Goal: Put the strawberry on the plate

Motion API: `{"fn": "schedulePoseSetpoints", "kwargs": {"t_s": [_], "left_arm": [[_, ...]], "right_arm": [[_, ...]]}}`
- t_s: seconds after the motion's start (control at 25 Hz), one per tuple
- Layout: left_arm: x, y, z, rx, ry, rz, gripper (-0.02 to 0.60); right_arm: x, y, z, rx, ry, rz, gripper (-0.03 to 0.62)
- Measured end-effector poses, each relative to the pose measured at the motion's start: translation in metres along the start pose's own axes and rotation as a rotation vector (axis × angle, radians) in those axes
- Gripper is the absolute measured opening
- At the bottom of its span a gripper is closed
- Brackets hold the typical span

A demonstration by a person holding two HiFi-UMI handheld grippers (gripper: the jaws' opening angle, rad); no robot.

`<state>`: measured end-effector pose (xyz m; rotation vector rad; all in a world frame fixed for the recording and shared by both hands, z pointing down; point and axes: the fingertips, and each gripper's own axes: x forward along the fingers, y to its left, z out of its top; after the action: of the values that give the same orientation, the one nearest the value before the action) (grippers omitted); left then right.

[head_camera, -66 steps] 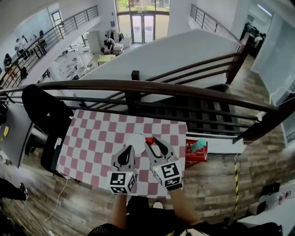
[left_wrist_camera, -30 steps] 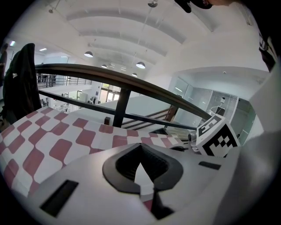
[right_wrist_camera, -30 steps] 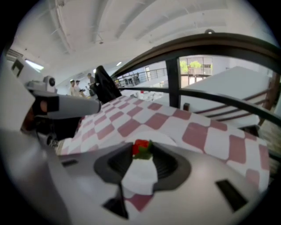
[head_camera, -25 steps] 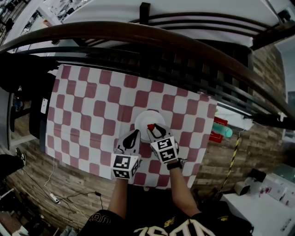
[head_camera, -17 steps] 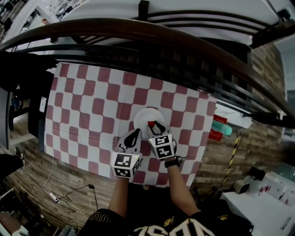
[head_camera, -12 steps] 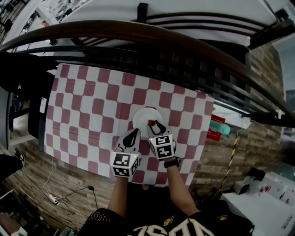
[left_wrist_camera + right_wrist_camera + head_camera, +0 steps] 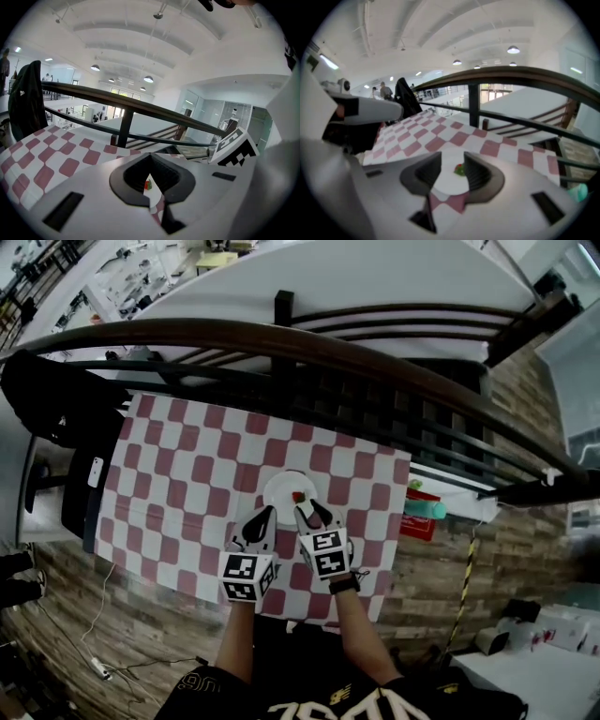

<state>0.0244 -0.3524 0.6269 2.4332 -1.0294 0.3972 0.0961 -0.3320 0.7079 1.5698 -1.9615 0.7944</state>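
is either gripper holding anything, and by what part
Nothing is held. The right gripper has just been opening, nothing between its jaws; the strawberry lies on the plate. The left gripper is shut, empty.

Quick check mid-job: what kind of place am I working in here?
Probably an upper-floor landing in a large office or lab building: a checkered-cloth table stands by a dark handrail overlooking desks on the floor below.

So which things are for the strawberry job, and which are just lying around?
For the job:
- strawberry
- white plate under it
- right gripper, fingers open

Just lying about:
- red crate beside the table
- teal bottle on the crate
- black jacket at the left
- checked tablecloth
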Motion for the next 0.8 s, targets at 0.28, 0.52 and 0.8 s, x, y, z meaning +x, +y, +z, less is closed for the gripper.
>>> {"fn": "schedulePoseSetpoints", "kwargs": {"t_s": [0.28, 0.52, 0.8], "left_arm": [[-0.029, -0.03, 0.057, 0.081, -0.144, -0.002, 0.009], [-0.066, -0.067, 0.086, 0.146, -0.235, -0.016, 0.009], [-0.11, -0.108, 0.105, 0.187, -0.316, -0.018, 0.009]], "right_arm": [[-0.061, 0.01, 0.051, -0.007, -0.206, 0.032, 0.143], [-0.12, 0.018, 0.084, -0.03, -0.377, 0.021, 0.091], [-0.196, 0.03, 0.099, -0.056, -0.502, 0.016, 0.052]]}}
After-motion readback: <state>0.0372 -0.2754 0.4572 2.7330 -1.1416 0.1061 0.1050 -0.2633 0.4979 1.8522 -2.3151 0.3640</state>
